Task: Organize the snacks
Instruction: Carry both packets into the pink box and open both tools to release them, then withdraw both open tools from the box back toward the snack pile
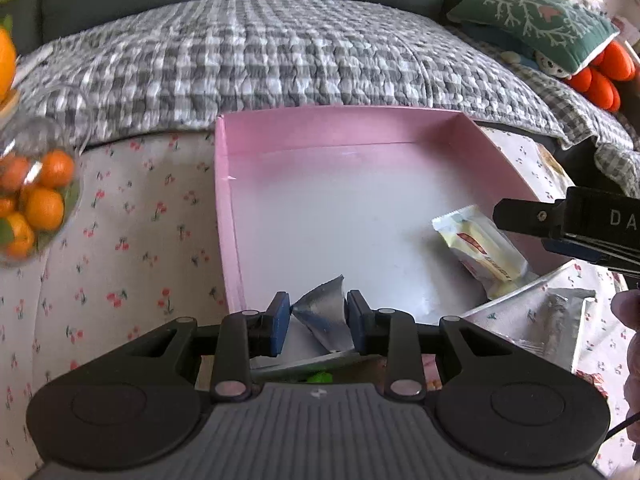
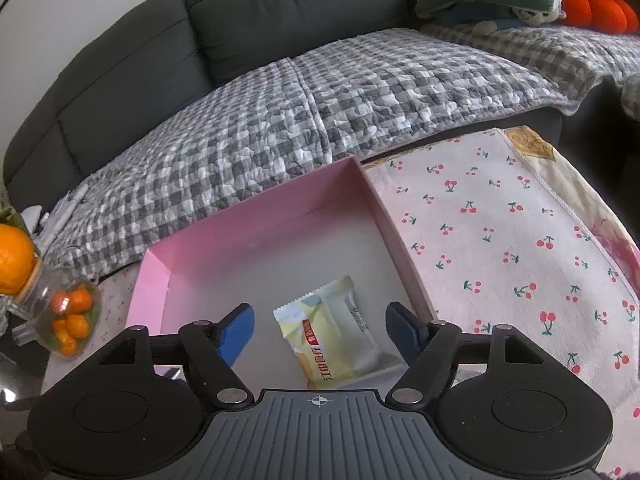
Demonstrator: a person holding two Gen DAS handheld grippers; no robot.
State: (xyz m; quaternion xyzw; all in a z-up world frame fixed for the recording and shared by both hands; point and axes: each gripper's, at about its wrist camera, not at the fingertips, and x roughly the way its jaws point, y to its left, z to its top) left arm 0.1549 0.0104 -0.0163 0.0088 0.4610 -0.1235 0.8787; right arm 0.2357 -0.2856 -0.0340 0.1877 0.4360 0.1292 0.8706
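Observation:
A pink open box (image 1: 224, 200) lies on the cherry-print cloth; it also shows in the right wrist view (image 2: 160, 280). A pale yellow snack packet (image 1: 480, 252) lies inside it near the right wall, seen too in the right wrist view (image 2: 336, 340). My left gripper (image 1: 318, 318) is shut on a silver snack packet (image 1: 324, 314) and holds it over the box's near edge. My right gripper (image 2: 320, 330) is open and empty, just above the yellow packet; it enters the left wrist view from the right (image 1: 560, 224).
A glass jar of small oranges (image 1: 32, 208) stands left of the box, also in the right wrist view (image 2: 68, 320). More silver wrappers (image 1: 560, 316) lie at the box's near right. A sofa with a checked blanket (image 1: 280, 60) runs behind.

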